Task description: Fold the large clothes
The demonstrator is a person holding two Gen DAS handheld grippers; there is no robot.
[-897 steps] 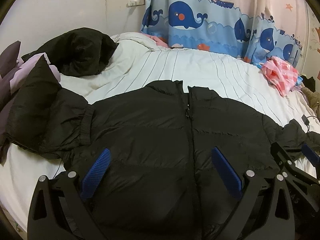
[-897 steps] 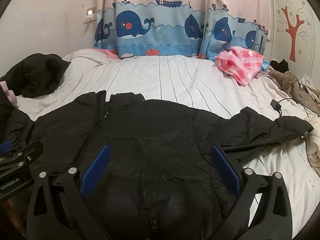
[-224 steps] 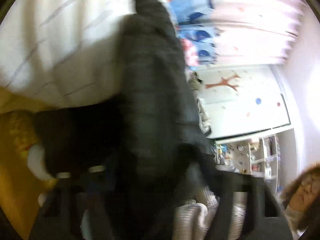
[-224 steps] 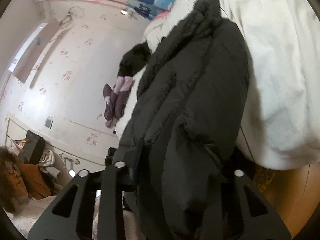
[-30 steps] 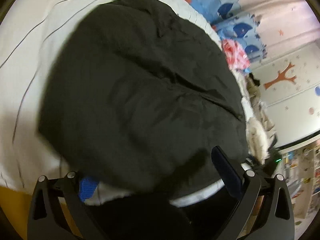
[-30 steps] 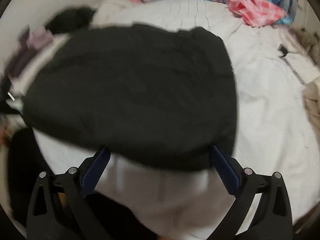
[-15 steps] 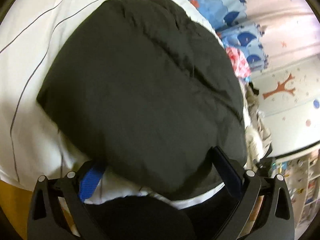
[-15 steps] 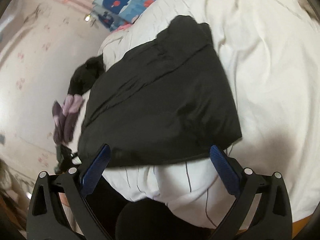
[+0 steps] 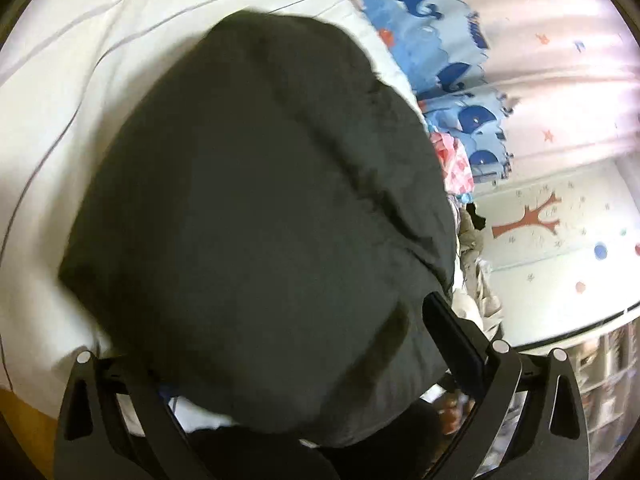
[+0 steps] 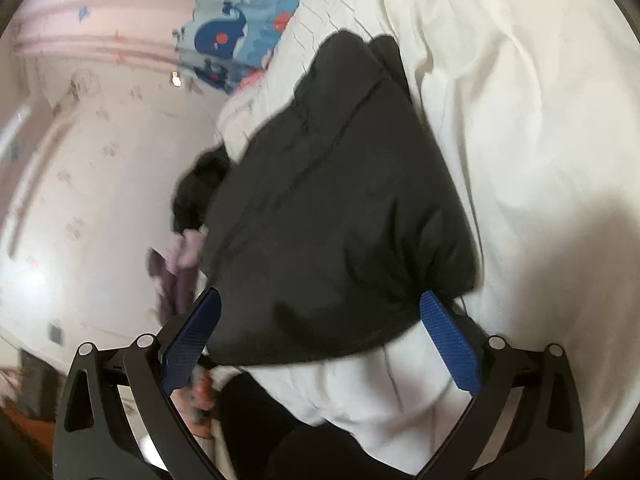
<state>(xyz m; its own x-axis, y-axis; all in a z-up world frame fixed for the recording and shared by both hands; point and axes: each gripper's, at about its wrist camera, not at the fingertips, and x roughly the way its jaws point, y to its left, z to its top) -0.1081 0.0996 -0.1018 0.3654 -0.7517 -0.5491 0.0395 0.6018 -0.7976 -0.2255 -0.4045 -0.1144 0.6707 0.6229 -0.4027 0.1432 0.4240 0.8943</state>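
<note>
The black puffer jacket [image 9: 264,208] lies folded into a compact bundle on the white striped bed sheet [image 9: 60,92]. It also shows in the right wrist view [image 10: 340,216], near the bed's front edge. My left gripper [image 9: 304,360] is open, its jaws spread wide around the near edge of the bundle; the left fingertip is hidden behind the fabric. My right gripper [image 10: 320,344] is open, its blue pads either side of the bundle's near edge, and holds nothing.
A whale-print curtain [image 9: 440,40] hangs beyond the bed. A pink checked cloth [image 9: 452,160] lies at the far side. Another black garment [image 10: 196,192] and a purple one [image 10: 176,272] lie at the bed's left. White bedding [image 10: 540,120] spreads to the right.
Both grippers have tilted and moved closer to the folded jacket's near edge. The jacket stays folded on the bed.
</note>
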